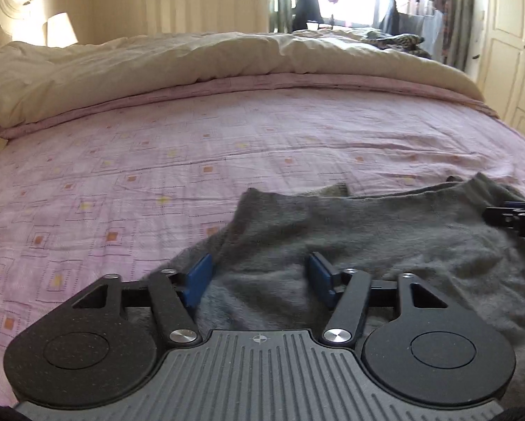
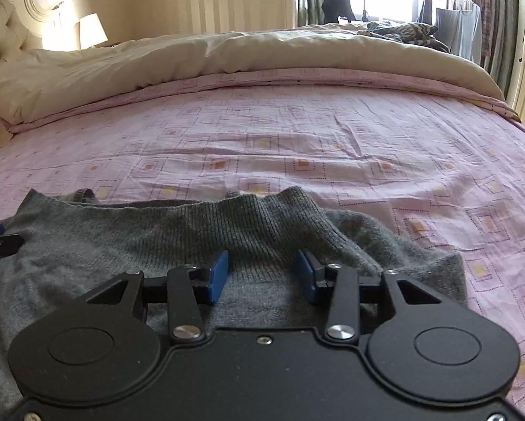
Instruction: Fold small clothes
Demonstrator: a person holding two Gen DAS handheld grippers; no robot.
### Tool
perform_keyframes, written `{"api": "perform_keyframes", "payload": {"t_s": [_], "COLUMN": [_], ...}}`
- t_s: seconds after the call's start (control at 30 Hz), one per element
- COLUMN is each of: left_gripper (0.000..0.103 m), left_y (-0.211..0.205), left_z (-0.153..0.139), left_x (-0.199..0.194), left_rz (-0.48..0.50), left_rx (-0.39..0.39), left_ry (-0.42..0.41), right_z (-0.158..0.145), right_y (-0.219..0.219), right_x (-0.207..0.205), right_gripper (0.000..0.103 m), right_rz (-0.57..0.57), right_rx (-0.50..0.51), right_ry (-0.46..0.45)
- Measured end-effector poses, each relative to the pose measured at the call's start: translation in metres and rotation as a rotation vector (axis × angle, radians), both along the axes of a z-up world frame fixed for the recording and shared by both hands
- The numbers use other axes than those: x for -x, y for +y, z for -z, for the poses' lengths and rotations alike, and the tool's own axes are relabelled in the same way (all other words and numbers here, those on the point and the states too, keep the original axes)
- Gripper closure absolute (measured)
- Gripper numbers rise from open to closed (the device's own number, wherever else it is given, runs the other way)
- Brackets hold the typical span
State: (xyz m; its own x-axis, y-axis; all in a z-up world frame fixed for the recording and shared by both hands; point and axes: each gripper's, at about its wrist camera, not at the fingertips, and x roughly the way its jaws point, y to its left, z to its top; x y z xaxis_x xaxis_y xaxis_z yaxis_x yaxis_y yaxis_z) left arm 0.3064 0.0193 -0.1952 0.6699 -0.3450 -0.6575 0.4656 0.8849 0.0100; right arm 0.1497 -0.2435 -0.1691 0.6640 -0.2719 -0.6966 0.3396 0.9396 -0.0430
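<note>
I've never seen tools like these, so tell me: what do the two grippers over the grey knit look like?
Both look alike: the left gripper and the right gripper each have two blue rectangular finger pads on matte black linkage arms with silver round pivot screws, flanked by two big black discs. The left gripper's centre plate is grey and ribbed with a small crosshair mark; the right gripper's is smooth black. No cables or sleeves show.

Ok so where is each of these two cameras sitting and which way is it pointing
Left wrist view: sits on the left gripper, low over the grey knit garment, facing across the pink bedspread toward the window; its open blue pads show, and the right gripper's tip enters at the right edge.
Right wrist view: sits on the right gripper, over the garment's ribbed edge, facing the same way; its open pads show, the left gripper's tip at left.
Shared: garment, bedspread, cream duvet, lamp.
</note>
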Motion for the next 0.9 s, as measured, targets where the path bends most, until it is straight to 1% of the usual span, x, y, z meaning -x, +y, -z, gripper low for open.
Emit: {"api": "perform_keyframes", "payload": {"t_s": [0.07,0.17,0.23,0.3,0.33,0.4,0.47,0.53,0.6,0.67,0.7,0.77,0.83,0.9], "left_gripper": [0.029,0.03,0.03,0.03,0.03,0.03,0.03,0.03,0.03,0.03,0.029,0.029,0.028,0.024], "left_y": [0.007,0.01,0.016,0.024,0.027,0.031,0.035,0.039,0.046,0.053,0.058,0.069,0.078,0.085], "left_z": [0.002,-0.01,-0.023,-0.034,-0.037,-0.04,-0.039,-0.032,-0.023,-0.014,-0.01,-0.004,0.0,0.005], "left_x": [-0.006,0.0,0.014,0.033,0.043,0.063,0.084,0.102,0.117,0.127,0.132,0.14,0.147,0.154], "left_rz": [-0.04,-0.056,-0.062,-0.035,-0.022,0.002,0.029,0.043,0.037,0.015,0.001,-0.018,-0.035,-0.05], "left_rx": [0.05,0.035,0.03,0.046,0.042,0.023,-0.001,-0.032,-0.057,-0.062,-0.058,-0.016,0.026,0.053], "left_ry": [0.03,0.04,0.015,-0.016,-0.023,-0.031,-0.041,-0.05,-0.041,-0.023,-0.02,-0.03,-0.041,-0.073], "right_z": [0.0,-0.005,-0.016,-0.03,-0.037,-0.046,-0.049,-0.045,-0.038,-0.031,-0.028,-0.023,-0.021,-0.019], "right_y": [0.002,0.002,0.003,0.008,0.013,0.023,0.033,0.042,0.047,0.048,0.049,0.051,0.053,0.056], "right_x": [0.0,0.003,0.012,0.026,0.035,0.051,0.068,0.084,0.099,0.116,0.125,0.14,0.154,0.164], "right_gripper": [0.053,0.051,0.047,0.043,0.04,0.039,0.038,0.038,0.038,0.038,0.037,0.034,0.032,0.03], "right_rz": [0.002,-0.009,-0.001,-0.006,-0.017,-0.036,-0.06,-0.071,-0.064,-0.047,-0.034,-0.005,0.017,0.035], "right_rx": [0.012,-0.002,-0.012,0.0,0.008,0.028,0.051,0.09,0.103,0.091,0.087,0.074,0.064,0.063], "right_ry": [-0.007,-0.015,-0.029,-0.059,-0.073,-0.079,-0.063,-0.023,0.014,0.031,0.029,0.025,-0.005,-0.034]}}
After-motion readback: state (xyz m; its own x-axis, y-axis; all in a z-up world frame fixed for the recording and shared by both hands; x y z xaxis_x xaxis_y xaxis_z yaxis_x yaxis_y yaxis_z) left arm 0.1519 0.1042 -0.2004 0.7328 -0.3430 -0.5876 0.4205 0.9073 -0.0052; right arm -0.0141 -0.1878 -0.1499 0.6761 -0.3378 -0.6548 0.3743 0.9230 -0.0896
